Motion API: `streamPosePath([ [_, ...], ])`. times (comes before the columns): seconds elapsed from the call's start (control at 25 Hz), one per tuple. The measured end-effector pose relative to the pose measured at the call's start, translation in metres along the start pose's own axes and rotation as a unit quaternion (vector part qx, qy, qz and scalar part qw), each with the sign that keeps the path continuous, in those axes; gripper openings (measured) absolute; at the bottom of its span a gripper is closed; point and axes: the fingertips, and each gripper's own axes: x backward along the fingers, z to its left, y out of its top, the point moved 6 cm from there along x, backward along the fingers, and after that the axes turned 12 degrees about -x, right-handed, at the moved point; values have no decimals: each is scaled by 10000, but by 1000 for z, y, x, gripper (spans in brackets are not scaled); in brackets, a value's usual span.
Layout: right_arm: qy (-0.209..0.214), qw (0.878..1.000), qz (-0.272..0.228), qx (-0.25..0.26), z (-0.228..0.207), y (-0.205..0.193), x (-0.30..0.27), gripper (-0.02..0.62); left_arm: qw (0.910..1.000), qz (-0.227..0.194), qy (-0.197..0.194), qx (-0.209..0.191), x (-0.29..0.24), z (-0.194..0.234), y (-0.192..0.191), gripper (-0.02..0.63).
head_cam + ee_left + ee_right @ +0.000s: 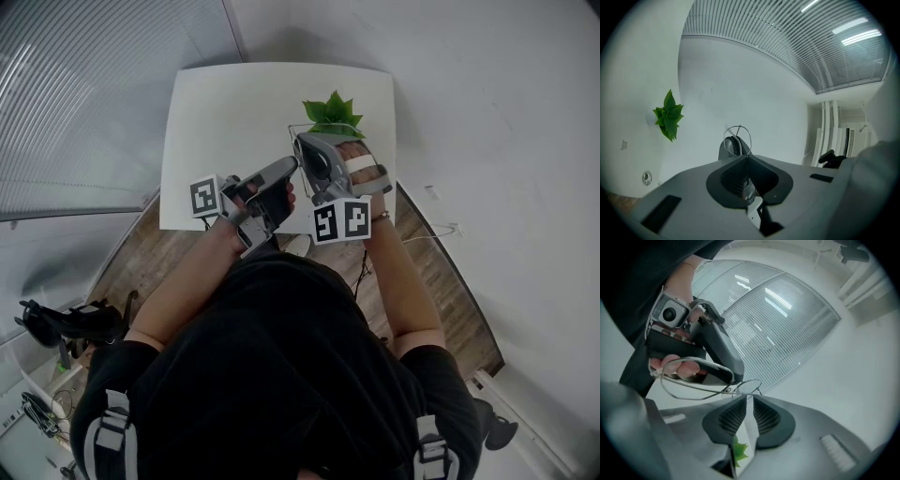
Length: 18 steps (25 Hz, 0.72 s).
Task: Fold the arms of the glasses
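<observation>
A thin wire-rimmed pair of glasses (691,398) hangs in the air between my two grippers, above the white table (225,112). My left gripper (743,157) is shut on the glasses; one wire rim (738,126) loops up just past its closed pads. In the right gripper view, the left gripper (724,376) grips the frame near its middle. My right gripper (746,399) faces it, tips right at the frame's end. Its pads stand a little apart and a gap shows between them. In the head view both grippers, left (289,167) and right (302,142), meet over the table's near edge.
A small green plant (333,114) stands at the table's far right side, just behind the right gripper. Wood flooring shows on both sides of the table. A slatted blind or wall runs along the left.
</observation>
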Motion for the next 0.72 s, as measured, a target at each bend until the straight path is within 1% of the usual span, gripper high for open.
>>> streamPosePath([
  [0.24,-5,9999,70,-92,-1,-7,3,78,10000,-73,33,-42,1,1,5,12],
  [0.44,-58,9997,88,-221,-4,-10,9,81,9999,-88,41,-61,2,0,7,12],
  [0.72,-258,9963,21,-818,-16,-22,25,81,9999,-132,63,-65,3,5,9,12],
])
